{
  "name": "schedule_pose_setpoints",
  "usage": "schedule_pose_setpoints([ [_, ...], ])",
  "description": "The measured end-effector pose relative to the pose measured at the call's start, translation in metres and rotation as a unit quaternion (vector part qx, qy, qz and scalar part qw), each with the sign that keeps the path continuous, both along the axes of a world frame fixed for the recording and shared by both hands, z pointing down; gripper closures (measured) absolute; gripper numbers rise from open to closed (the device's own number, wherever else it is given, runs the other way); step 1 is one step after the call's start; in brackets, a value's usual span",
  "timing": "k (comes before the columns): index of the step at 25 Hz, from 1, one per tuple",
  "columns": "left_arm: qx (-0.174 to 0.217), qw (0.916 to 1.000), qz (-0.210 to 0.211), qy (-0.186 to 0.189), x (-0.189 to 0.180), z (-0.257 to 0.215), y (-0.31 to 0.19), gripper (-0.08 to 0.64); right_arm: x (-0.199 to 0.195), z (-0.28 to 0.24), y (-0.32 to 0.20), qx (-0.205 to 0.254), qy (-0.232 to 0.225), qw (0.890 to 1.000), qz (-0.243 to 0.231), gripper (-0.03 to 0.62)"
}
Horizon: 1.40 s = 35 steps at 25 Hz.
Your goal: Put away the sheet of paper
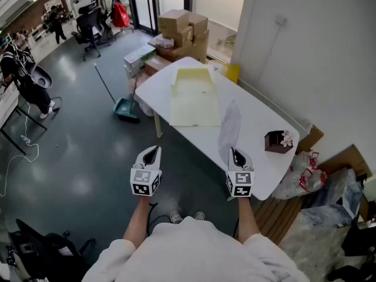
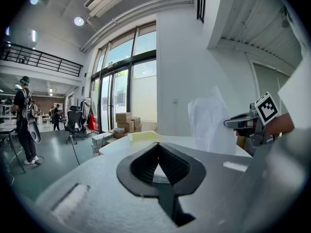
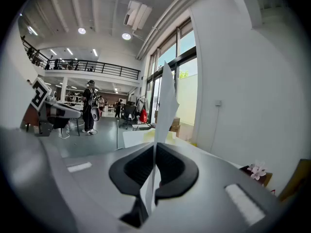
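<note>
2 tools are held out side by side, well apart. The right tool [image 3: 154, 148] pinches the lower edge of the sheet of paper [image 3: 165, 98], which stands upright on edge between its jaws and rises ahead of its tips, above the near part of the white table [image 1: 258, 119]. The left tool [image 2: 158, 145] has its jaws pressed together with nothing between them and hangs over the grey floor [image 1: 88, 157], off the table's edge. Ahead of both tools, a pale yellow folder [image 1: 192, 101] lies flat on the table. Ahead and to the right of the right tool sits a brown box [image 1: 275, 141].
</note>
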<state>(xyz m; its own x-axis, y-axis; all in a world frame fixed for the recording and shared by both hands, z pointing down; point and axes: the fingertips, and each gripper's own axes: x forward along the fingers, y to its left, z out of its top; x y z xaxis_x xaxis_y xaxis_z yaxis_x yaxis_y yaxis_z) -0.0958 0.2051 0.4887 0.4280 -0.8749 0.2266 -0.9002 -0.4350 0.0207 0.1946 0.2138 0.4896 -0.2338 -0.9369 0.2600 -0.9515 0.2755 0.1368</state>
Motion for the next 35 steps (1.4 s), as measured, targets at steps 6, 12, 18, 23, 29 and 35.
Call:
schedule_pose_setpoints([
  [6,0.0,1.0,-0.001,-0.002,0.009,-0.002,0.007,0.554,0.004,0.0,0.004,0.001,0.002,1.0,-0.006,0.591],
  [12,0.001,1.0,-0.008,-0.005,0.016,-0.004,0.009,0.554,0.01,0.001,0.002,0.004,-0.001,1.0,-0.017,0.591],
  [18,0.002,0.9998,-0.016,-0.008,0.028,-0.003,0.011,0.554,0.018,0.003,-0.001,0.004,-0.003,1.0,-0.029,0.591],
  [23,-0.001,0.9997,-0.024,-0.009,0.037,0.001,0.016,0.554,0.02,0.007,-0.006,0.001,-0.003,0.999,-0.043,0.591],
  [29,-0.004,0.9994,-0.035,-0.006,0.042,0.008,0.015,0.554,0.018,0.009,-0.014,0.004,-0.001,0.998,-0.058,0.591],
  [35,-0.001,0.9991,-0.042,-0.002,0.04,0.01,0.003,0.554,0.016,0.009,-0.032,0.006,0.004,0.998,-0.066,0.591],
])
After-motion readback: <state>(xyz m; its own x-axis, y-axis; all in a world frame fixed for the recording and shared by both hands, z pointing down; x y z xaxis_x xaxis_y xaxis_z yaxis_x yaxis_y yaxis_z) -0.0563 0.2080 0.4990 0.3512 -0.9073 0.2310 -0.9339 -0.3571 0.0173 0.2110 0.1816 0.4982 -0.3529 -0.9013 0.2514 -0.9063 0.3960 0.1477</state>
